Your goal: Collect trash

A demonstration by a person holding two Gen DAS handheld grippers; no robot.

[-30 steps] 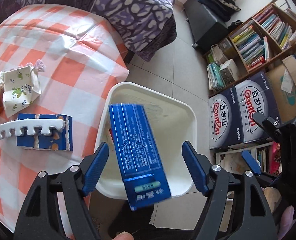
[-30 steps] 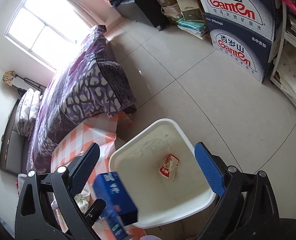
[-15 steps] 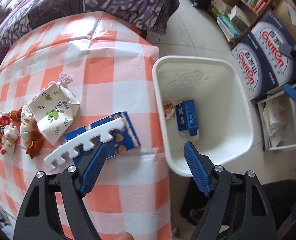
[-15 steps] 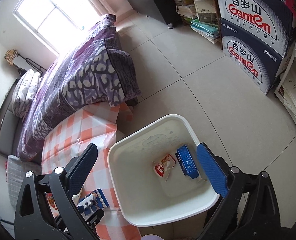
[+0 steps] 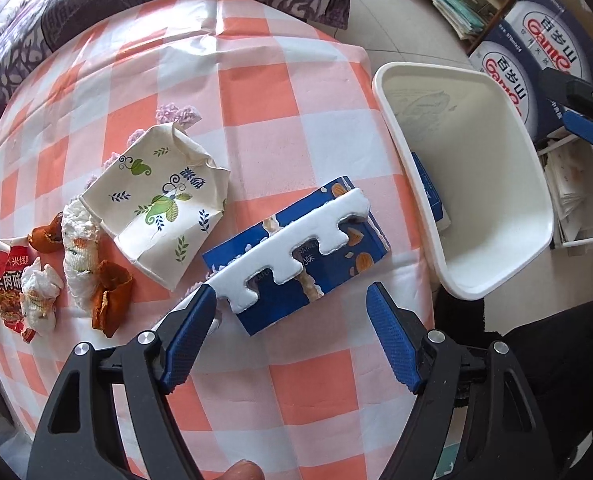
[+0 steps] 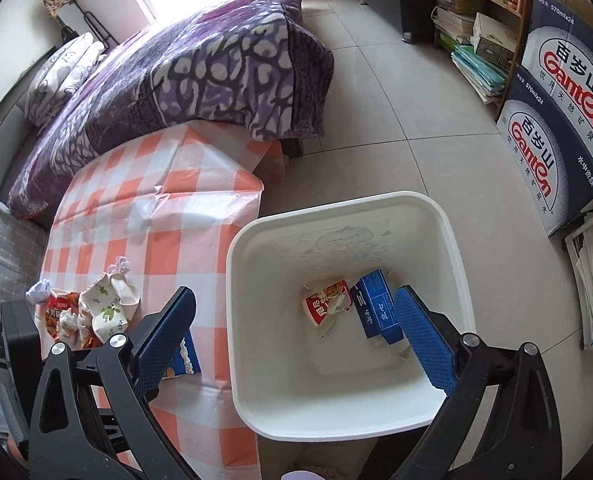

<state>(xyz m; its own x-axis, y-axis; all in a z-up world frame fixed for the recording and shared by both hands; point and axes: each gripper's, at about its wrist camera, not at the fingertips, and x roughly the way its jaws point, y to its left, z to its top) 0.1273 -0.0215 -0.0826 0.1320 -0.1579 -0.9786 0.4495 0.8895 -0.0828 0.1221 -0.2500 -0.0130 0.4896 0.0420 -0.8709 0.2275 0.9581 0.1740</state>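
Over the checked table [image 5: 256,60] the left gripper [image 5: 292,336] hung spread and empty — framing the blue carton [image 5: 296,256] under its foam strip [image 5: 292,240]; the right gripper [image 6: 296,336], likewise released, held nothing above the white bin [image 6: 452,240].

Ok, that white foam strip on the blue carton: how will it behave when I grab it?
The white foam strip looks light and probably crushable, so squeeze gently. Its notched edge may snap or crumble. It only rests loosely on the blue carton, so nudging either could slide it off.

A home bedroom: purple-quilted bed [image 6: 200,80], bookshelf [image 6: 480,12], checked tablecloth [image 5: 256,92].
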